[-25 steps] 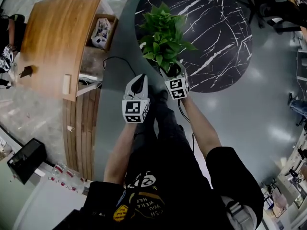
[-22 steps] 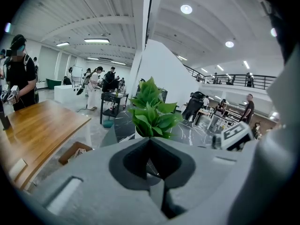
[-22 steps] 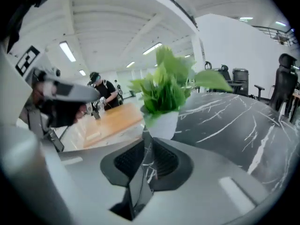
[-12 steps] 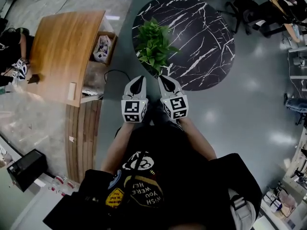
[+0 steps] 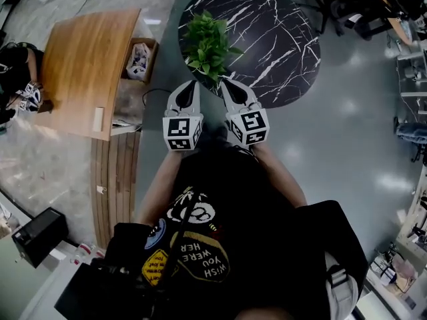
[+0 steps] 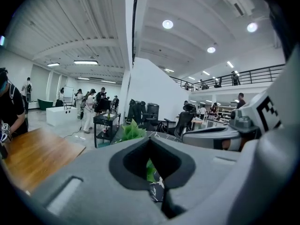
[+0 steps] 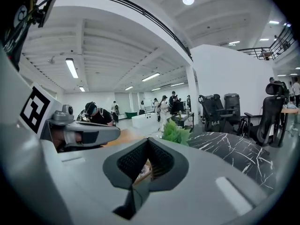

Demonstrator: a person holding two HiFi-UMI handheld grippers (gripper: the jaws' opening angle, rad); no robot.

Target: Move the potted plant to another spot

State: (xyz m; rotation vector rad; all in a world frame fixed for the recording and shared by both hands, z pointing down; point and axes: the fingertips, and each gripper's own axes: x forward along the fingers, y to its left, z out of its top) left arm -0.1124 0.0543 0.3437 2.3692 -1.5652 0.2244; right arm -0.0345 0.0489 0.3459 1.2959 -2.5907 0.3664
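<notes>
The potted plant [image 5: 207, 45] stands on the round black marble bench [image 5: 283, 39], close to its rim. Just short of the plant, on the person's side, two grippers hang side by side without touching it. The left gripper [image 5: 191, 84] has its jaws pressed together on nothing, and so does the right gripper [image 5: 224, 83]. A wooden bench [image 5: 80, 65] lies left of the plant.

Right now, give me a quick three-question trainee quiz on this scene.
1. True or false: a gripper holds the plant.
2. The plant stands on: A wooden desk, B black round table, C floor.
3. How do the jaws of the left gripper and the right gripper stand?
Key: 1 false; 2 B; 3 both shut, empty.
</notes>
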